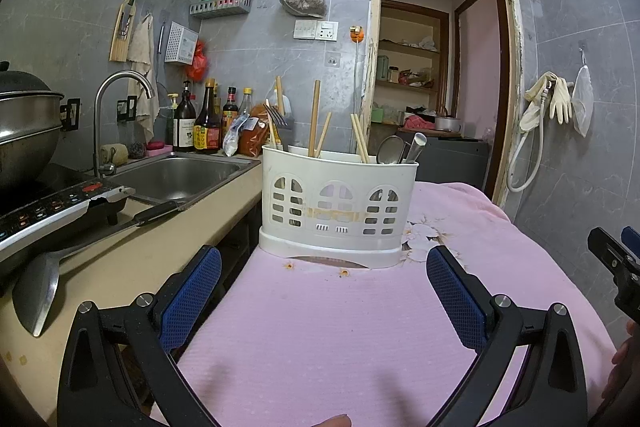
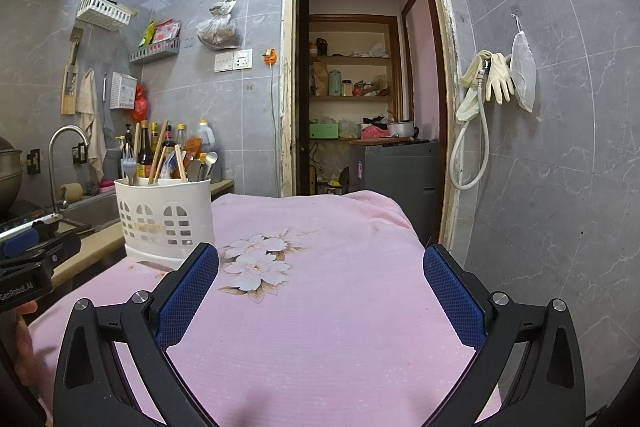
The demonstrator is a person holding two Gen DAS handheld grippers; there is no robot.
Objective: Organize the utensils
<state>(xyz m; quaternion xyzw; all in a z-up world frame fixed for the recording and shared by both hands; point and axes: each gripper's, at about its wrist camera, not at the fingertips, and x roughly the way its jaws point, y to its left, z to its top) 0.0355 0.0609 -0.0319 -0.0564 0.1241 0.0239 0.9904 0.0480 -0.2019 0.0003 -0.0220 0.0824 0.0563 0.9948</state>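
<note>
Utensil holder, centre frame: chopsticks, fork, spoons being kept upright inside. Left tongs, right tongs: both being held wide open, empty, above pink-clothed surface.

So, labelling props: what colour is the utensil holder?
White, with a yellowish tape strip; the utensil holder shows best in the left wrist view.

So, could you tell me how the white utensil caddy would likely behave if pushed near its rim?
The white utensil caddy probably tips rather than slides: it stands tall on soft pink cloth. Its thin slotted plastic looks light, and the upright chopsticks may rattle or shift.
</note>
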